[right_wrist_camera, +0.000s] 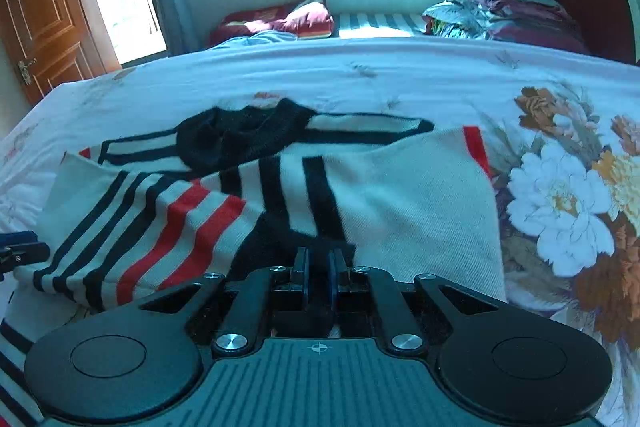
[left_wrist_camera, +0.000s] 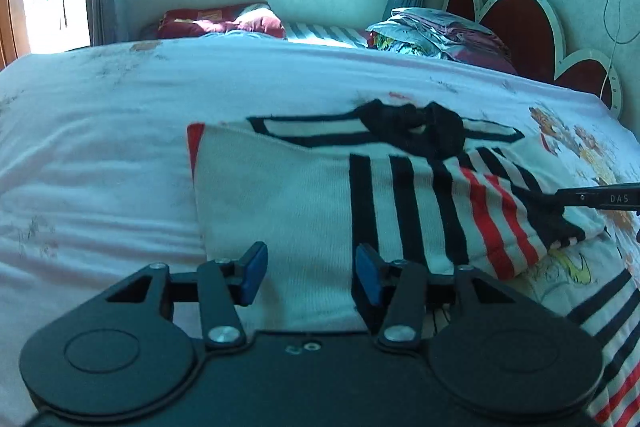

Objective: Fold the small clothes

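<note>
The left claw (left_wrist_camera: 310, 273) stands wide apart, its blue pads (left_wrist_camera: 255, 267) hovering over the plain white part of the striped sweater (left_wrist_camera: 288, 195) without gripping it. The right claw (right_wrist_camera: 319, 269) is closed down to a narrow gap, pinching the black cuff of the sweater sleeve (right_wrist_camera: 168, 223), which is folded across the body. The sweater lies on the bed (left_wrist_camera: 100, 147), on its floral sheet.

Sweater (right_wrist_camera: 416, 195): white knit, black and red stripes, black collar. Bedsheet (left_wrist_camera: 120, 131): pale pink, large white-and-orange flower print (right_wrist_camera: 560, 203). Gripper pads (left_wrist_camera: 256, 267): blue on black frames. Headboard (left_wrist_camera: 520, 27): dark red, white-edged
</note>
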Action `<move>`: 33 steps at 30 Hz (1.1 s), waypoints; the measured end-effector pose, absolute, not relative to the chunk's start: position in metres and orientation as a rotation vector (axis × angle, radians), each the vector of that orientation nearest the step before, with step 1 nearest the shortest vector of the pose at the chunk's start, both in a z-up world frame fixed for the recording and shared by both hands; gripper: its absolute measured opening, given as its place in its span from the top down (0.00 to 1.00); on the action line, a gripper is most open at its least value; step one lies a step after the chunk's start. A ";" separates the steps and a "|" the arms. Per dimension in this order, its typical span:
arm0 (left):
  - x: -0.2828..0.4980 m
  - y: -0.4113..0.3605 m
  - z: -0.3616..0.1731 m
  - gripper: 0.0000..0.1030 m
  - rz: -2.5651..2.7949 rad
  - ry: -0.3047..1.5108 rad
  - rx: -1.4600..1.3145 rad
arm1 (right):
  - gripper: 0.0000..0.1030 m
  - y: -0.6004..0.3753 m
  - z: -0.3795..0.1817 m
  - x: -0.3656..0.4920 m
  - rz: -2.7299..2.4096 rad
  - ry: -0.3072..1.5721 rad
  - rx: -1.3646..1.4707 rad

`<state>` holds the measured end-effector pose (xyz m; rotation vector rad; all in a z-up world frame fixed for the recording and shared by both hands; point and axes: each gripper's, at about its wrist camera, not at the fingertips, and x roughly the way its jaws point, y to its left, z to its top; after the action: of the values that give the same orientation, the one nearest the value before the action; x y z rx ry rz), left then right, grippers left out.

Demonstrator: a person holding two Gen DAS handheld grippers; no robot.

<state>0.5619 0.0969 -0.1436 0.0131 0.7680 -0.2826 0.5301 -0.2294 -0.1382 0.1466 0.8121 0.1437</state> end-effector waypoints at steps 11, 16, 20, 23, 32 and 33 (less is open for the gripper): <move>0.664 0.112 -0.163 0.52 -0.232 0.824 -0.065 | 0.92 -0.252 -0.160 0.612 0.074 0.898 0.185; 0.631 0.065 -0.145 0.47 -0.319 0.749 -0.020 | 0.92 -0.214 -0.129 0.589 0.168 0.802 0.188; 0.624 0.012 -0.156 0.46 -0.378 0.770 0.040 | 0.92 -0.166 -0.131 0.579 0.298 0.809 0.183; 0.627 -0.003 -0.173 0.42 -0.370 0.806 0.059 | 0.92 -0.143 -0.148 0.581 0.323 0.866 0.131; 0.616 0.059 -0.171 0.39 -0.301 0.784 0.115 | 0.93 -0.170 -0.155 0.566 0.177 0.854 -0.052; 0.615 0.057 -0.169 0.40 -0.299 0.785 0.133 | 0.92 -0.170 -0.155 0.566 0.180 0.856 -0.047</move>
<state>0.6145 0.0573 -0.1687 0.1330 0.7847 -0.2993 0.5661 -0.1704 -0.1553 -0.0472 0.8556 0.1798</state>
